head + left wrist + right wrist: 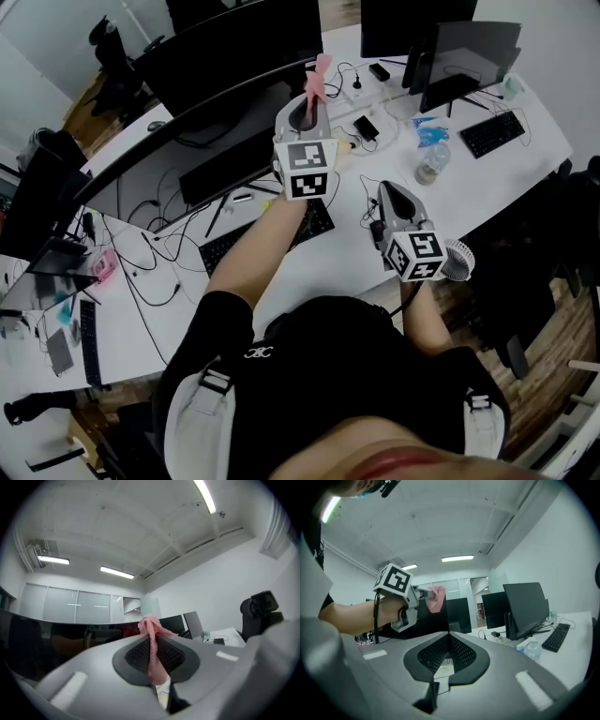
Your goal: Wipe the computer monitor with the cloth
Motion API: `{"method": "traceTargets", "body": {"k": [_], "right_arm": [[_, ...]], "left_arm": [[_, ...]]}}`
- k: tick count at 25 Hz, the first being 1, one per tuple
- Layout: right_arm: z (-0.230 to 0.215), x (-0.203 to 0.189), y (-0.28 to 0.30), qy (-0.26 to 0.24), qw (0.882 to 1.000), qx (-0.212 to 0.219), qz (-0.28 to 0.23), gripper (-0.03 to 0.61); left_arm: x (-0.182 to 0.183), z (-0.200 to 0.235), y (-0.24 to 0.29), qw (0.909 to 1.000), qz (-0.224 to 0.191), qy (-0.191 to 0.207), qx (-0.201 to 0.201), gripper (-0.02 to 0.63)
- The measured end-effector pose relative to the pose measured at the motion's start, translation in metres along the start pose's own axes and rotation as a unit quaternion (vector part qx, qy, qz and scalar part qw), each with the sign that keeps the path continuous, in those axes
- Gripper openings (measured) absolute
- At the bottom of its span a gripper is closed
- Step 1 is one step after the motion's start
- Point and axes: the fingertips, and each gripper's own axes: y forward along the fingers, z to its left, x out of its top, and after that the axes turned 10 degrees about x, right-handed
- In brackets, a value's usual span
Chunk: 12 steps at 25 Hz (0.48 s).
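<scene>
Two grippers show, the left gripper (313, 97) and the right gripper (390, 190), with one pink cloth (320, 75). The desks hold three keyboards (265, 236), at 9, 12 and 2 o'clock, at least four monitors (469, 52) and one water bottle (431, 163).

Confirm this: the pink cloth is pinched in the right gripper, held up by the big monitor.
Wrong gripper. The left gripper view shows the pink cloth pinched in the left gripper, held up by the big monitor; the right gripper is shut on nothing.
</scene>
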Motion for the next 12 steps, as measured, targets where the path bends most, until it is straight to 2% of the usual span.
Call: {"method": "traceTargets", "body": {"k": [5, 12], "right_arm": [[0.016, 0.032, 0.018, -0.030, 0.999, 0.011, -0.043, 0.002], [0.049, 0.037, 0.050, -0.037, 0.997, 0.034, -0.054, 0.002]], "left_arm": [[-0.025, 0.029, -0.047, 0.9994, 0.030, -0.018, 0.006, 0.066], [-0.083, 0.090, -0.117, 0.9948, 0.085, -0.032, 0.046, 0.066]]}}
